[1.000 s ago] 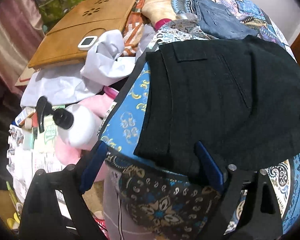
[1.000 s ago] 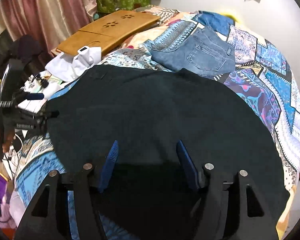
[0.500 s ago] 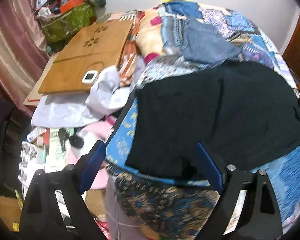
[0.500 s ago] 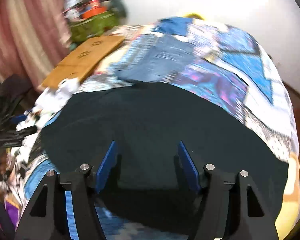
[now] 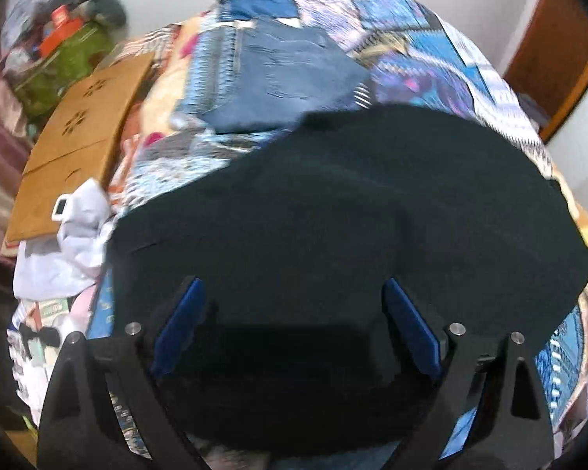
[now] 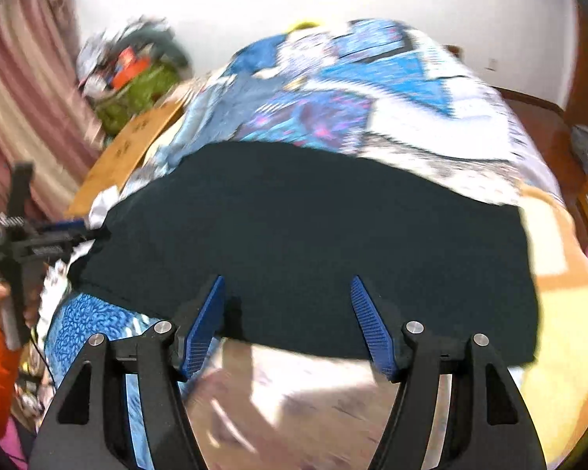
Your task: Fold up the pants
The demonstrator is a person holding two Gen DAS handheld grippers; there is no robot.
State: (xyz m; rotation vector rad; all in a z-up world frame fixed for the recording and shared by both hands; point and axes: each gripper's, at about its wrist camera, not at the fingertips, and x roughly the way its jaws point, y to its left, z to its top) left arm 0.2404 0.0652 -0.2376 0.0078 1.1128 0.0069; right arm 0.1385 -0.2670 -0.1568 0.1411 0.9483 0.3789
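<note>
- No brand, label or writing can be read in either view; both are blurred.
- The black pants (image 5: 333, 227) lie spread flat on the bed, across a patchwork bedspread (image 5: 431, 62) of blue, purple and white.
- The left gripper (image 5: 294, 321) stands wide apart with nothing between its blue pads; in its own view the dark cloth fills the space under and ahead of both fingers.
- The right gripper (image 6: 288, 319) is likewise spread wide and holds nothing; its fingertips sit at the near edge of the pants (image 6: 313, 243), with blurred pale floor below them.
- From the right wrist view, the left gripper (image 6: 55, 233) shows at the far left end of the pants, at or very near that edge; whether it touches cannot be told.
- A pair of blue jeans (image 5: 278, 74) lies on the bedspread just beyond the black pants.
- A brown wooden board (image 5: 70, 145) with flower-shaped cut-outs rests at the left side of the bed, with white cloth (image 5: 66, 246) beside it.
- A green bag (image 6: 141, 94) piled with clutter stands by the white wall, and pink striped curtains (image 6: 23, 109) hang on the left.
</note>
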